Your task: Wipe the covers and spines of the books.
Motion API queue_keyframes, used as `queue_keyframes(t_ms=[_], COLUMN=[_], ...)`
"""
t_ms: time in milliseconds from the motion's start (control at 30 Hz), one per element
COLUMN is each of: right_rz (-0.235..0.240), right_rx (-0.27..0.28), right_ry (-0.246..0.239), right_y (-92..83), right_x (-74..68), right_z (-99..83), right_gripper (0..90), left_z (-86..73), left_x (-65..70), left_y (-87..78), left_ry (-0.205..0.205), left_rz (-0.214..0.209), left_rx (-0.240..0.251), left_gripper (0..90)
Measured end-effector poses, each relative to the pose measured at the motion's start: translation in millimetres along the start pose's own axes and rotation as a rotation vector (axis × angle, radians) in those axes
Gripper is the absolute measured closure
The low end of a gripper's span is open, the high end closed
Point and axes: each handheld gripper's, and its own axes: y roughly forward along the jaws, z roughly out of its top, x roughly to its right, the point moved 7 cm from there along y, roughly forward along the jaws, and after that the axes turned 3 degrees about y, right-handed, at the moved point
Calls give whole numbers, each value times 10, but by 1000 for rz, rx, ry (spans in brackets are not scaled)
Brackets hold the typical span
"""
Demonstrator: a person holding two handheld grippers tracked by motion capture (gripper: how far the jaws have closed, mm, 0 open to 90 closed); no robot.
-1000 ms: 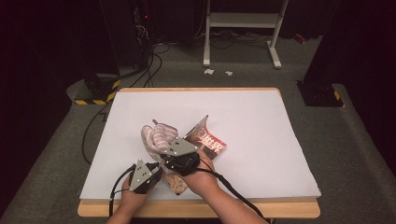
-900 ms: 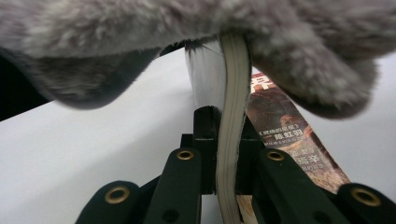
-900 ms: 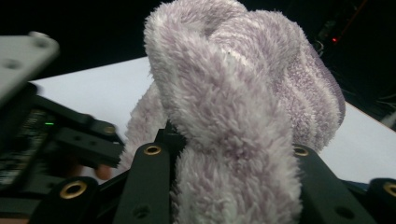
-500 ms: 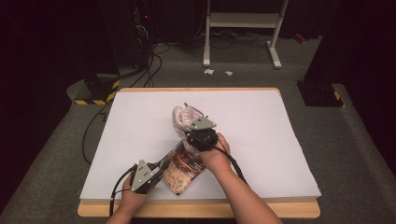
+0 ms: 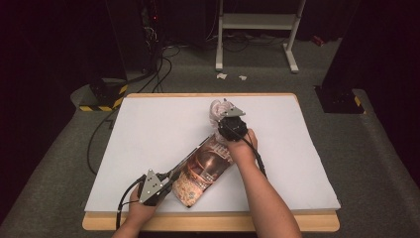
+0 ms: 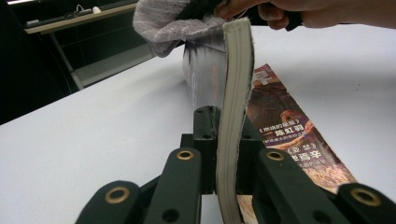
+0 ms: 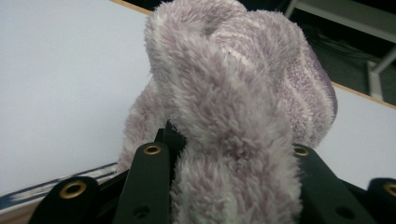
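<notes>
Left gripper (image 6: 229, 154) is clamped on the book (image 6: 236, 107), page edges standing upright between the black jaws. Behind it, a fluffy purple cloth (image 6: 163, 23) hangs beside a hand (image 6: 299, 9) over the white table (image 6: 93, 135).

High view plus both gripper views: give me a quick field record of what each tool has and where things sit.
left tool: shut on the book's page block, near table edge
right tool: shut on the cloth, over the book's far end
book: open, lying diagonally on the white sheet, cover spread flat, pages lifted on edge
cloth: fluffy, pale purple and white, bunched at the book's far end
table: wood rim, white sheet on top
</notes>
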Motion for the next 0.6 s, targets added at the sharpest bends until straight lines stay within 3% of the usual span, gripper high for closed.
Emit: queue_keyframes(t_ms=[167, 300, 533, 600], right_rz=[-41, -65, -72, -69], right_rx=[-16, -10, 41, 65], right_ry=[20, 26, 36, 41], right_y=[29, -56, -410, -588], right_x=[164, 282, 417, 467], right_z=[-13, -30, -59, -102], right_gripper=[669, 666, 663, 661], left_z=[-2, -8, -24, -24], left_x=[-22, -22, -35, -39], left_y=[-11, -11, -8, -7], left_ry=[-19, -21, -38, -41], left_rz=[-4, 0, 0, 1], left_rx=[10, 14, 7, 5], left_gripper=[832, 830, 827, 825])
